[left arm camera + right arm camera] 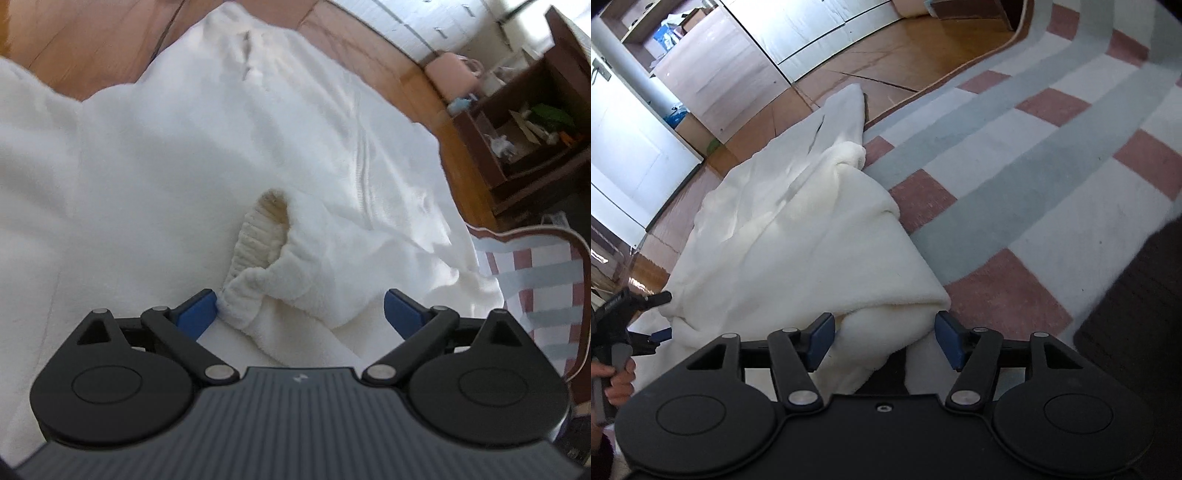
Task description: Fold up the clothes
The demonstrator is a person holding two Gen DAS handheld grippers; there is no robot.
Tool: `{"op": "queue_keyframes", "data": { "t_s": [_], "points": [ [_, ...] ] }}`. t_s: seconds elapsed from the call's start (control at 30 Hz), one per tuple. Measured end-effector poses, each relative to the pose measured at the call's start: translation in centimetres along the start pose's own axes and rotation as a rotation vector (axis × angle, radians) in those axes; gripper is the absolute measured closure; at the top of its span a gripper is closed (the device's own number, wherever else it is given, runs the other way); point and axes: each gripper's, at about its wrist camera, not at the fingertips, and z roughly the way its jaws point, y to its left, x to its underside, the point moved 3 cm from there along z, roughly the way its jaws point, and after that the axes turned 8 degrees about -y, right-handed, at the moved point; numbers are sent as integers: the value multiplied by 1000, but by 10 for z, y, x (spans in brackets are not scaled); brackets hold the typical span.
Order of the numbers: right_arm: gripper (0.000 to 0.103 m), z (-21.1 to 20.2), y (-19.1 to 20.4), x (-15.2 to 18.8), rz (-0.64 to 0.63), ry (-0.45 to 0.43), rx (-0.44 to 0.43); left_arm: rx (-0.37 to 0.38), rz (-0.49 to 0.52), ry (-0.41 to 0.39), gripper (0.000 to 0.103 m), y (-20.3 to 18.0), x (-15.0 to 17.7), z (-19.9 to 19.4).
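Wooden floor (74, 40) and a checked rug (1015, 177) underneath, and spread across both lies the white fleece garment (184, 155).

Closest in, the left gripper (300, 308) has its jaws wide apart, and the ribbed cuff (255, 254) sits right between them, its near end touching the left-hand blue pad. The sleeve runs straight ahead from the jaws, mouth of the cuff open and facing away, with the garment's body stretching on beyond toward a dark wooden shelf unit (528, 122) at far right.

Over on the other side, the right gripper (884, 341) also stands with jaws apart, straddling a folded-over corner of the garment (886, 295). From the jaws the fabric lies forward and to the left, its long axis angling away to a point on the floor boards. The person's hand (617, 384) holding the left gripper shows at the lower left edge.

Both tools are on cloth, the left nearer the cuff, the right nearer the corner. Whether this corner is a hem or a shoulder is hard to tell; the fleece hides its seams.
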Motion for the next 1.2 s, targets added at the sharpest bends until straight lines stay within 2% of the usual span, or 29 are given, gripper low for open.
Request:
{"op": "queue_keyframes", "data": {
  "t_s": [0.03, 0.1, 0.17, 0.2, 0.23, 0.3, 0.4, 0.5, 0.6, 0.67, 0.73, 0.8, 0.83, 0.87, 0.9, 0.93, 0.97, 1.0, 1.03, 1.13, 1.17, 1.2],
  "points": [
    [37, 0, -1, 1, 6, -1, -2, -9, 30, -7, 15, -4, 3, -2],
    [37, 0, 3, 1, -13, -7, 10, -18, 88, -11, 30, -12, 5, -5],
    [37, -1, 6, 2, -32, -13, 21, -29, 140, -16, 55, -21, 6, -6],
    [37, -1, 8, 2, -41, -16, 27, -34, 162, -22, 61, -24, 7, -7],
    [37, -1, 10, 2, -50, -19, 33, -33, 181, -34, 74, -27, 7, -8],
    [37, -1, 14, 3, -74, -25, 49, -24, 213, -68, 76, -31, 8, -14],
    [37, 1, 20, 3, -168, -40, 124, -16, 252, -128, 78, -37, 6, -26],
    [37, 2, 21, 3, -179, -45, 130, -14, 247, -137, 78, -35, 3, -30],
    [37, 3, 19, 3, -159, -41, 124, -11, 173, -107, 57, -26, 1, -23],
    [37, 3, 18, 3, -158, -42, 121, -11, 113, -90, 37, -19, 0, -16],
    [37, 4, 19, 4, -162, -43, 122, -24, 77, -85, 26, -15, -2, -6],
    [37, 4, 19, 4, -168, -45, 124, -7, 76, -73, 25, -13, -3, 7],
    [37, 5, 19, 4, -173, -45, 126, 4, 74, -69, 32, -13, -2, 10],
    [37, 6, 20, 5, -178, -46, 130, 8, 81, -73, 60, -13, -1, 11],
    [37, 6, 21, 5, -186, -48, 134, 0, 112, -78, 80, -16, 0, 9],
    [37, 7, 21, 6, -194, -50, 137, -15, 156, -82, 84, -20, -1, 6],
    [37, 7, 22, 6, -203, -52, 141, -40, 214, -117, 86, -27, -2, -4],
    [37, 8, 23, 7, -216, -54, 148, -58, 271, -178, 86, -35, -4, -19],
    [38, 9, 24, 7, -237, -56, 167, -52, 283, -242, 86, -40, -9, -37],
    [38, 9, 27, 8, -294, -60, 220, -43, 198, -407, 86, -37, -22, -89],
    [38, 8, 28, 8, -317, -66, 231, -60, 165, -424, 86, -29, -24, -98],
    [38, 7, 29, 9, -339, -72, 242, -78, 139, -402, 86, -19, -23, -99]
  ]
}}
